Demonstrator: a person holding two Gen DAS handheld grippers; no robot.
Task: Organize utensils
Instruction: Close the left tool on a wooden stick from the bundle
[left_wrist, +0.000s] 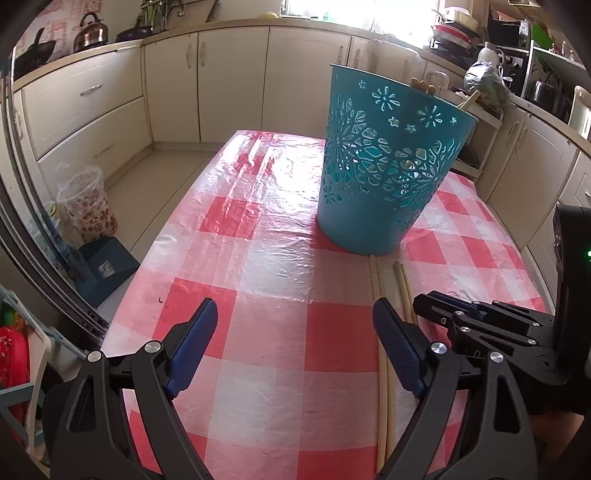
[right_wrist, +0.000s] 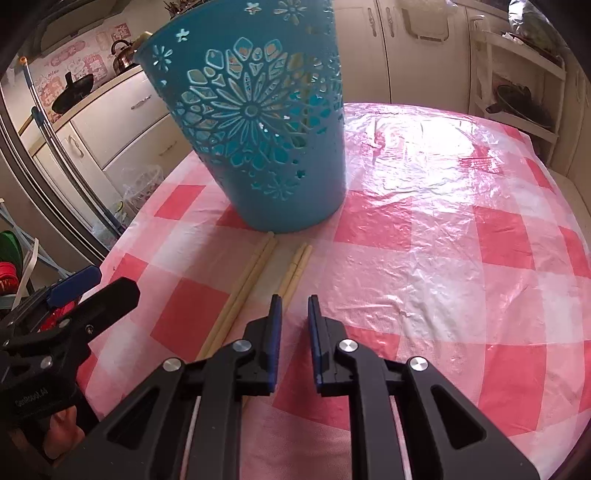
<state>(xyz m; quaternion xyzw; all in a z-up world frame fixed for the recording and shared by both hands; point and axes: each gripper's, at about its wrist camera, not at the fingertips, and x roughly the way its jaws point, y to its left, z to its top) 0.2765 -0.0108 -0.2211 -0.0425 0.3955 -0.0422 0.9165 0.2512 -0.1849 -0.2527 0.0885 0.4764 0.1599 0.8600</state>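
Observation:
A teal cut-out basket (left_wrist: 388, 166) stands on the red-checked table (left_wrist: 258, 258); it also shows in the right wrist view (right_wrist: 273, 129), with wooden utensil ends sticking out of its rim (left_wrist: 424, 85). Two pairs of wooden chopsticks lie on the cloth in front of it: the left pair (right_wrist: 243, 288) and the right pair (right_wrist: 295, 269). My left gripper (left_wrist: 295, 321) is open and empty, hovering left of the chopsticks (left_wrist: 384, 369). My right gripper (right_wrist: 295, 306) has its jaws narrowly apart, empty, just over the near end of the right pair.
Cream kitchen cabinets (left_wrist: 229, 81) ring the room. A plastic-lined bin (left_wrist: 86, 206) stands on the floor left of the table. A white shelf rack (right_wrist: 517, 92) stands beyond the table's far right edge. A kettle (left_wrist: 90, 33) sits on the counter.

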